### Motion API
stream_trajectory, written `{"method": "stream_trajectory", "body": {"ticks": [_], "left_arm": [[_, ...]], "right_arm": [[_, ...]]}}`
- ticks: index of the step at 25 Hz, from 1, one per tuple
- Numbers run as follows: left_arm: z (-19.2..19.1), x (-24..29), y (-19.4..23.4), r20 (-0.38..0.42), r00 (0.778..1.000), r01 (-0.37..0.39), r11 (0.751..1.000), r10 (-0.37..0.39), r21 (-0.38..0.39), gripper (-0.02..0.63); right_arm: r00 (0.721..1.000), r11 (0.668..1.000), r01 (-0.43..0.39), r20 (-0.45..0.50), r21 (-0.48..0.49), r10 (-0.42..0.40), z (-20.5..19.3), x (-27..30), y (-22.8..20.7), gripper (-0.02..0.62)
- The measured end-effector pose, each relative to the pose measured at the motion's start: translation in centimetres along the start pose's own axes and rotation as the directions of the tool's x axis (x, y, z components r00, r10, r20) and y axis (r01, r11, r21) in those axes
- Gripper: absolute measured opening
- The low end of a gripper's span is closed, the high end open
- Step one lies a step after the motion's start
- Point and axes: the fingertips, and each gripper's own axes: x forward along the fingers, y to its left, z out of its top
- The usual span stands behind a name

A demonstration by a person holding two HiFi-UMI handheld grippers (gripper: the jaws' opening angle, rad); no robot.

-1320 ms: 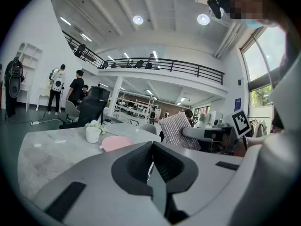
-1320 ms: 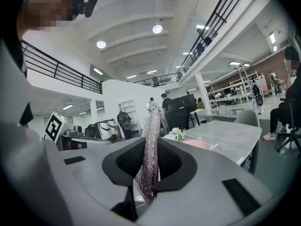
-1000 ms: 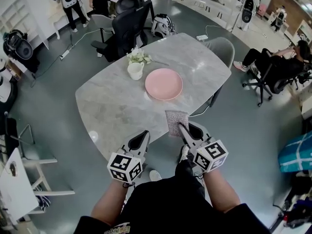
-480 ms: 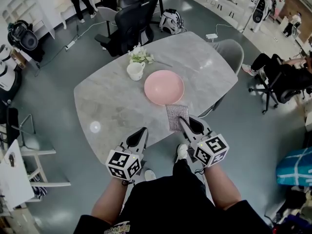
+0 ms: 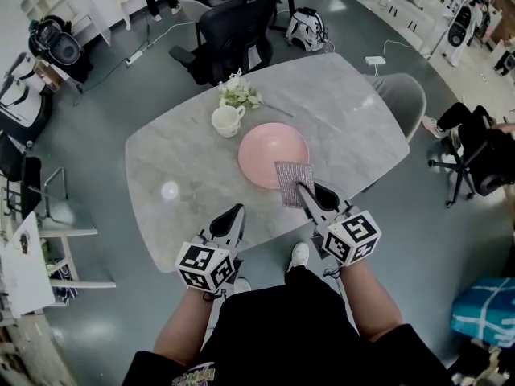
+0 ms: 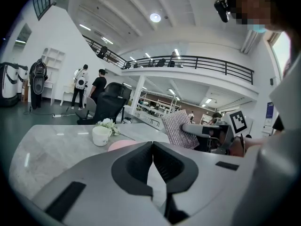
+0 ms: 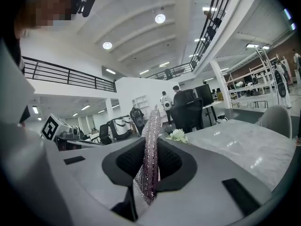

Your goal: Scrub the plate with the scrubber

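Observation:
A pink plate [image 5: 272,152] lies near the middle of the marble table [image 5: 185,175]; in the left gripper view the plate [image 6: 123,145] shows low behind the jaws. My right gripper [image 5: 307,196] is shut on a silvery mesh scrubber [image 5: 294,182], which hangs over the plate's near rim. In the right gripper view the scrubber [image 7: 151,149] stands edge-on between the pads. My left gripper [image 5: 232,218] is shut with nothing in it, at the table's near edge, left of the plate. The left gripper view shows the scrubber [image 6: 179,128] held up to its right.
A white cup [image 5: 227,121] with small white flowers [image 5: 240,93] stands just beyond the plate on its left. A black office chair [image 5: 233,24] is at the table's far side and a grey chair [image 5: 402,95] at its right. People stand at the back.
Both grippers have moved forward toward the table. The scrubber has gone from off the table's near edge to over the plate's near rim. Both grippers stay shut.

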Motion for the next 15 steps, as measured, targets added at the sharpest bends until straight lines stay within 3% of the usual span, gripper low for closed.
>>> {"method": "stream_trajectory", "body": {"ticks": [15], "left_arm": [[0.0, 6.5, -0.1, 0.023, 0.981, -0.191, 0.974, 0.195, -0.118, 0.018]], "right_arm": [[0.985, 0.988, -0.155, -0.078, -0.019, 0.153, 1.5, 3.4, -8.4, 0.072]]}}
